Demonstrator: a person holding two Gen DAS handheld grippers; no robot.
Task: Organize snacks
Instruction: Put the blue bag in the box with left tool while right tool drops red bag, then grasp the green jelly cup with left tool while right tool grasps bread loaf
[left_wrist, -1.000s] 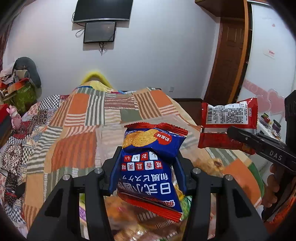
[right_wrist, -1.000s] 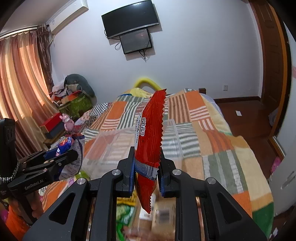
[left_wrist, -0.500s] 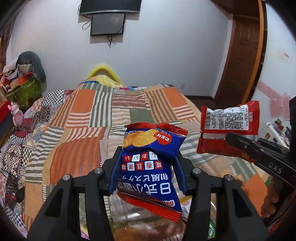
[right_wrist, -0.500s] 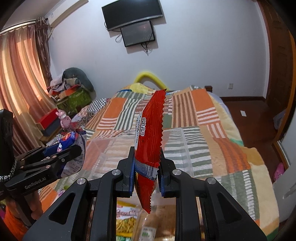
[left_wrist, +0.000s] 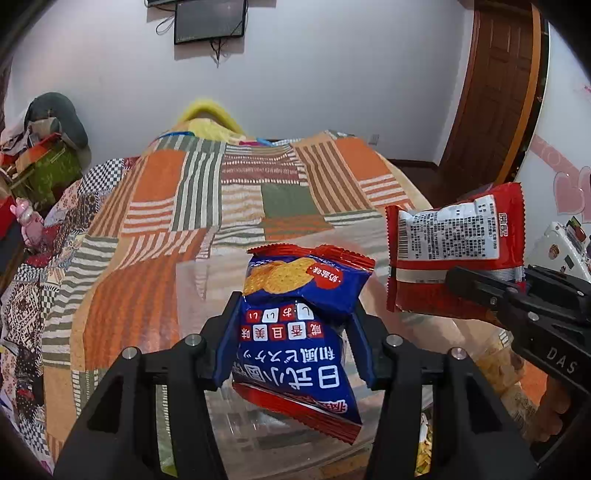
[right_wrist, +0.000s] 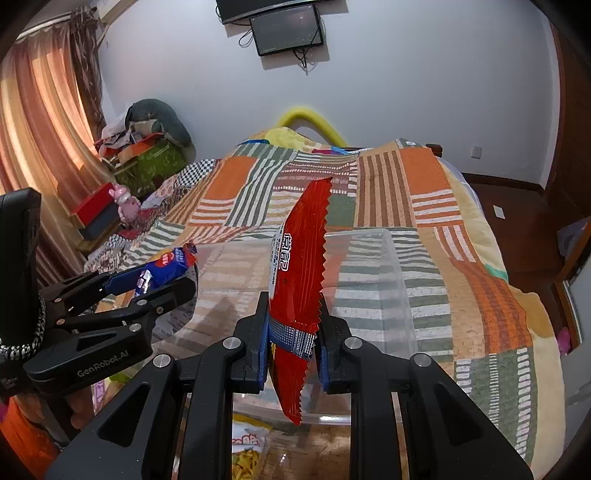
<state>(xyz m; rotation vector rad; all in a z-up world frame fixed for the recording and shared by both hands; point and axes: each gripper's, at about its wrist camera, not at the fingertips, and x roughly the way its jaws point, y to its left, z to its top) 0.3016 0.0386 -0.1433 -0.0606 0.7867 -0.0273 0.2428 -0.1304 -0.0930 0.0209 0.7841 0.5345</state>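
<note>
My left gripper (left_wrist: 295, 332) is shut on a blue cracker packet (left_wrist: 299, 325) with Japanese print, held above a clear plastic bin (left_wrist: 195, 284) on the bed. My right gripper (right_wrist: 293, 332) is shut on a red snack packet (right_wrist: 301, 273), held edge-on above the same clear bin (right_wrist: 399, 280). The red packet (left_wrist: 454, 251) shows in the left wrist view at the right, label side facing, pinched by the right gripper (left_wrist: 480, 291). The blue packet (right_wrist: 166, 269) and left gripper (right_wrist: 155, 284) show at the left of the right wrist view.
A striped patchwork bedspread (left_wrist: 147, 206) covers the bed. Loose snack bags (right_wrist: 247, 450) lie near me below the bin's front rim. Clutter and boxes (right_wrist: 147, 158) stand at the far left by the curtain. A wooden door (left_wrist: 491, 88) is at the right.
Both grippers, still holding their packets, have moved forward over the bed. The clear bin now lies beneath them and the loose snack bags have dropped toward the bottom edge.
</note>
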